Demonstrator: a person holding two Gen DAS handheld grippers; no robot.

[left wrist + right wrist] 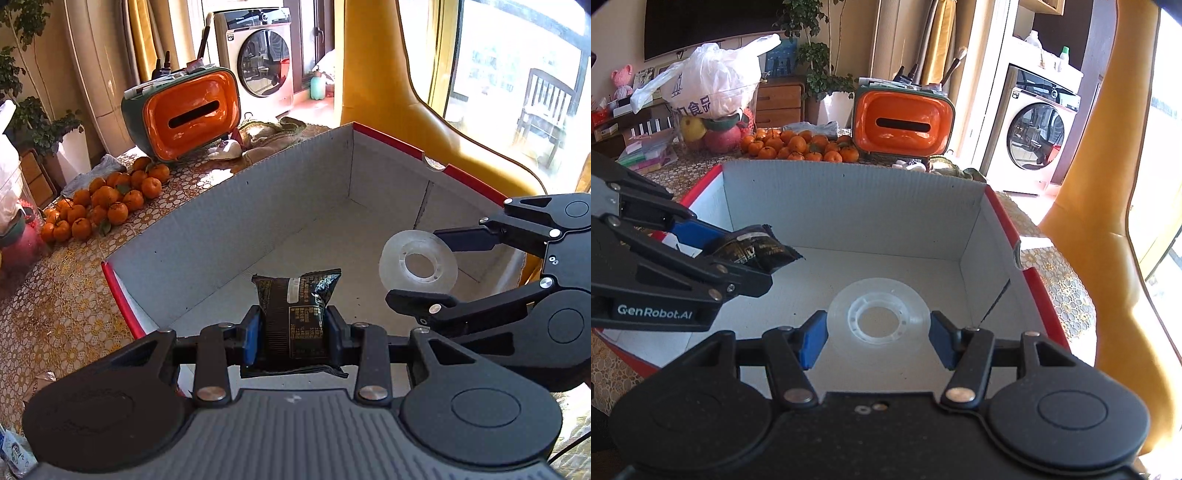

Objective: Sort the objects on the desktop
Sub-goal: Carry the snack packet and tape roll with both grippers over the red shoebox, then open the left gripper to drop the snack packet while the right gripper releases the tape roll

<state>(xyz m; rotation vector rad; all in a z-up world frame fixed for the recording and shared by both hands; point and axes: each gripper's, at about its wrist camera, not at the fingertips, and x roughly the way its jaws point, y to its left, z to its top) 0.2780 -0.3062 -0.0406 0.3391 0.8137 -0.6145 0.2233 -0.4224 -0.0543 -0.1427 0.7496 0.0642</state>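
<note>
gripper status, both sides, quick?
Left gripper: closed on the dark snack packet, above the box.
Right gripper: holding the clear tape roll between its pads, above the box.

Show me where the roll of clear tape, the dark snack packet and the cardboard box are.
roll of clear tape (878,316): right wrist view, on its clear ring beside the core.
dark snack packet (293,314): left wrist view, on the printed middle.
cardboard box (849,206): right wrist view, on the far inner wall.
</note>
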